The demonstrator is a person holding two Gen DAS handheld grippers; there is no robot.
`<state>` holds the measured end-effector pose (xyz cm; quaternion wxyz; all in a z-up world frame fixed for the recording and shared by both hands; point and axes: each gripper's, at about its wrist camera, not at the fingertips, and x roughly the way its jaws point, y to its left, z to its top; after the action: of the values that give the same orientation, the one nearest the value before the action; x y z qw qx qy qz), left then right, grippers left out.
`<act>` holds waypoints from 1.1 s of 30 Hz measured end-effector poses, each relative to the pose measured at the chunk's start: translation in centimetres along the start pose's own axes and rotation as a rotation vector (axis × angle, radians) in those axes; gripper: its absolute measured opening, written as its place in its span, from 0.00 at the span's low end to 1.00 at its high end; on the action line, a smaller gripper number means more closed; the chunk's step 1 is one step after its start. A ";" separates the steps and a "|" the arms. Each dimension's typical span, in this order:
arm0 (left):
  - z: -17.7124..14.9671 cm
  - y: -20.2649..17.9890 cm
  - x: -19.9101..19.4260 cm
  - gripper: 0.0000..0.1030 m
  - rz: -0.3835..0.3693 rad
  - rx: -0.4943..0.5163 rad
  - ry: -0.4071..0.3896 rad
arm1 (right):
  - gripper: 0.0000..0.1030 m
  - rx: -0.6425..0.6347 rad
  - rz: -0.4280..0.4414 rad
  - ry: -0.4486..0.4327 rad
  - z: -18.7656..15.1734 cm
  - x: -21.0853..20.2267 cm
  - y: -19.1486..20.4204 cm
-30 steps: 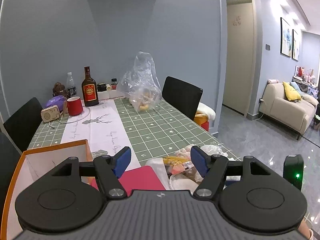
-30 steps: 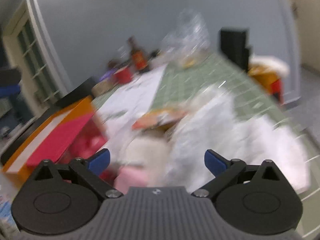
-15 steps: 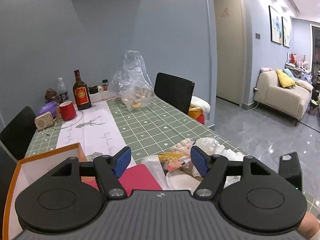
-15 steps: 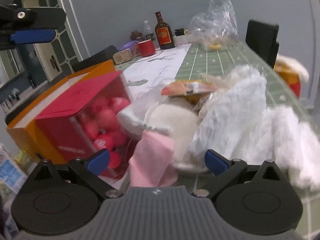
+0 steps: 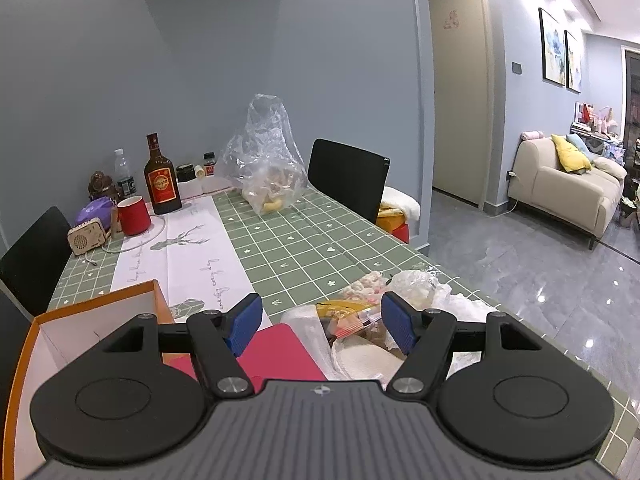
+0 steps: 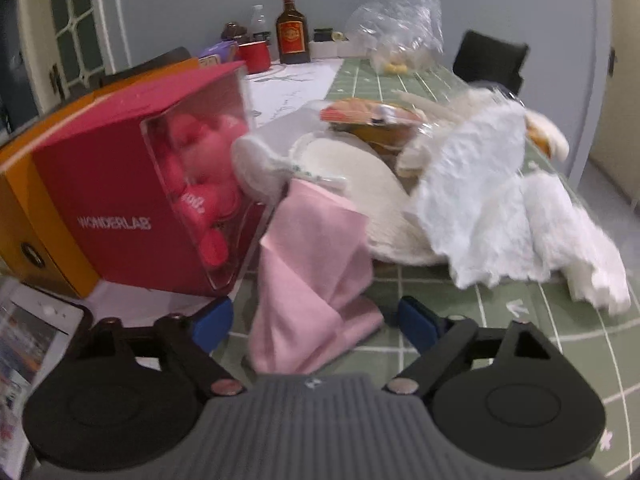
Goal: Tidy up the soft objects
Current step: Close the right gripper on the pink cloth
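Note:
A heap of soft things lies at the near end of the green checked table (image 6: pixel 520 320): a pink cloth (image 6: pixel 312 264), a cream round pad (image 6: pixel 360 184), white fluffy fabric (image 6: pixel 500 200) and a snack packet (image 6: pixel 368 114). My right gripper (image 6: pixel 316 322) is open and low over the table, with the pink cloth's lower end between its fingers. My left gripper (image 5: pixel 322 320) is open and empty, held above the heap (image 5: pixel 380 312) and a red box (image 5: pixel 276 348).
A red WONDERLAB box (image 6: pixel 132 184) of pink balls sits in an orange carton (image 6: pixel 24 200) left of the heap. At the far end stand a bottle (image 5: pixel 161 180), a red mug (image 5: pixel 133 215) and a clear plastic bag (image 5: pixel 266 168). Black chairs (image 5: pixel 348 184) flank the table.
My right gripper has dropped lower and moved in toward the pink cloth, which now lies between its fingers. My left gripper has shifted only slightly and stays open.

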<state>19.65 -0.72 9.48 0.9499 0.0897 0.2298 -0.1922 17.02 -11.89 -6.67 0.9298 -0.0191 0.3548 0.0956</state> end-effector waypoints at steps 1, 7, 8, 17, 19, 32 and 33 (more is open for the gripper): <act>0.0 0.0 -0.1 0.78 -0.001 0.001 -0.003 | 0.73 -0.022 -0.024 -0.010 -0.1 0.0 0.3; 0.0 0.0 -0.3 0.78 -0.009 0.001 -0.007 | 0.14 -0.006 0.005 -0.029 -0.5 -1.2 -0.6; 0.0 0.0 -0.3 0.78 -0.010 0.001 -0.007 | 0.13 0.007 0.017 -0.036 -0.6 -1.6 -0.9; 0.1 0.0 -0.6 0.78 -0.025 0.001 -0.013 | 0.13 0.021 0.126 -0.209 0.1 -7.9 -2.9; 0.1 0.0 -0.4 0.78 -0.028 0.001 -0.006 | 0.13 0.065 0.114 -0.262 0.9 -8.9 -3.9; -0.7 -1.2 1.9 0.78 -0.047 -0.009 0.043 | 0.13 0.406 -0.019 -0.268 -1.3 -2.5 -9.7; -0.8 -1.3 1.9 0.78 -0.060 -0.004 0.042 | 0.13 0.413 -0.003 -0.260 -1.4 -2.3 -9.8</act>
<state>20.38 -2.36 7.75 0.9388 0.0849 0.2527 -0.2183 16.31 -22.03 -6.56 0.9520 0.1834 0.2442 0.0213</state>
